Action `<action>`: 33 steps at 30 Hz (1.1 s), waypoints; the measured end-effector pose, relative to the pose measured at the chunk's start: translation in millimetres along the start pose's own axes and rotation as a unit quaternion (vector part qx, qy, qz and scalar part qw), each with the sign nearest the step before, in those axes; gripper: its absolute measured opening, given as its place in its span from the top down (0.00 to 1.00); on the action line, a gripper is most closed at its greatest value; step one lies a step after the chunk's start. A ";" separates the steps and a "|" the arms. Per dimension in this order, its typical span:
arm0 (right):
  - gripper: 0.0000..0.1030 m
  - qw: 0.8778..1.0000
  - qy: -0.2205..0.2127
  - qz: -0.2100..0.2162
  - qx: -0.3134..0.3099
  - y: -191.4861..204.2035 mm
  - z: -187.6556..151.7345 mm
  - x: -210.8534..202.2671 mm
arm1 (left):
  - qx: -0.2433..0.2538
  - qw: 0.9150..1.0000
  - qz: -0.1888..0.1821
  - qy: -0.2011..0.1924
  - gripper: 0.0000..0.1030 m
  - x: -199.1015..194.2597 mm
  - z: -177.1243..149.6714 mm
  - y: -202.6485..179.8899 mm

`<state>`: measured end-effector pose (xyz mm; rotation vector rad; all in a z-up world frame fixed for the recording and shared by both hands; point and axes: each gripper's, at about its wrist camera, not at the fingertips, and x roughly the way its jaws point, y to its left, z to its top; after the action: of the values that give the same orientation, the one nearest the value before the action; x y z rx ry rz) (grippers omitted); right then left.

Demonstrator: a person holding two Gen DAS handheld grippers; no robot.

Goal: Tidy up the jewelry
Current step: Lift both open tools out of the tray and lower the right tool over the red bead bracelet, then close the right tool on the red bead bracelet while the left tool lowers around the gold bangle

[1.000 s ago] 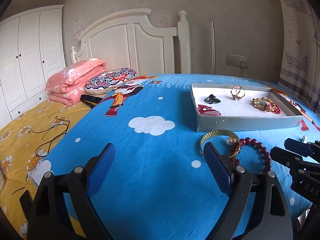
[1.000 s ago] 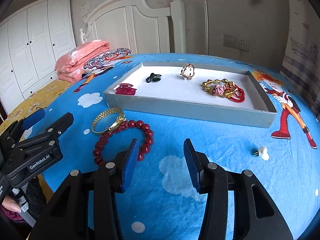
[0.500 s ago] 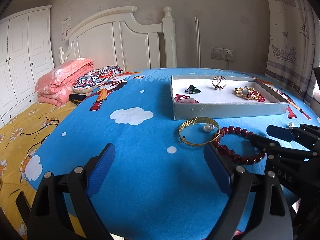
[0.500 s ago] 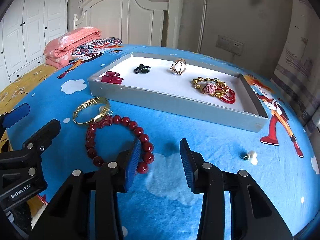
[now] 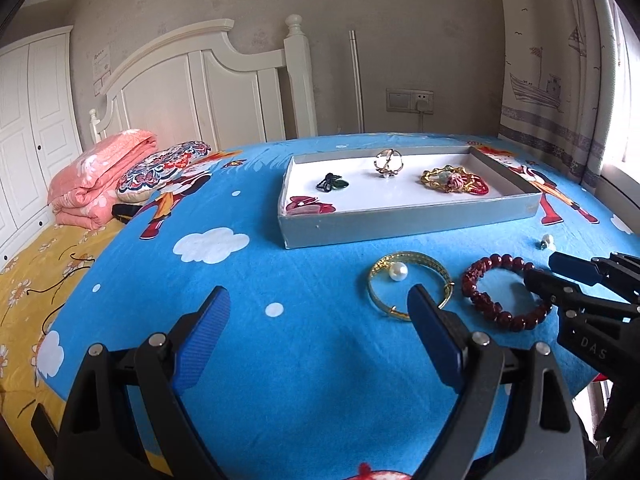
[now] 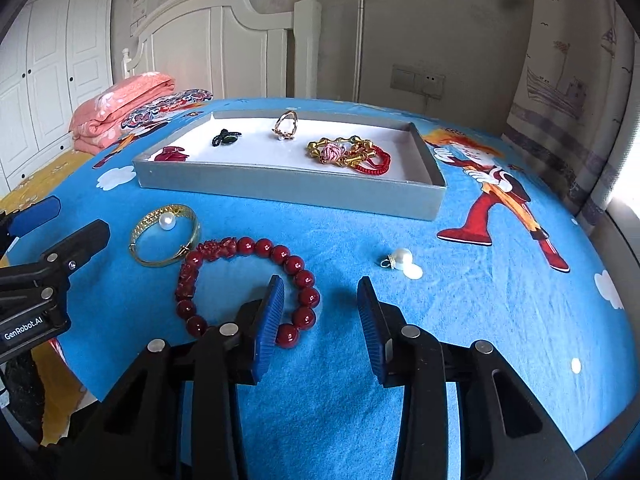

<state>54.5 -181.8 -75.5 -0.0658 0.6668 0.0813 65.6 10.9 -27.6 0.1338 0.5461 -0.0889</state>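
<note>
The right gripper hangs half open and empty with its left pad by the red beads, likely to move them to the tray at 12 o'clock, while the left gripper waits wide open, holding nothing.

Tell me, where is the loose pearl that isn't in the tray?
In the right wrist view the loose pearl lies on the blue cloth inside the gold bangle, left of the red bead bracelet and in front of the grey tray.
</note>
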 end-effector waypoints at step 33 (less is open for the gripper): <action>0.65 0.999 -0.018 0.014 0.027 -19.2 -9.2 -6.5 | 0.004 0.996 -0.055 0.072 0.43 49.3 16.5 -50.2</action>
<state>45.5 -202.1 -78.0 -0.0035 0.6330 0.0917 109.9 -43.6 -44.6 0.1192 0.6965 -0.1896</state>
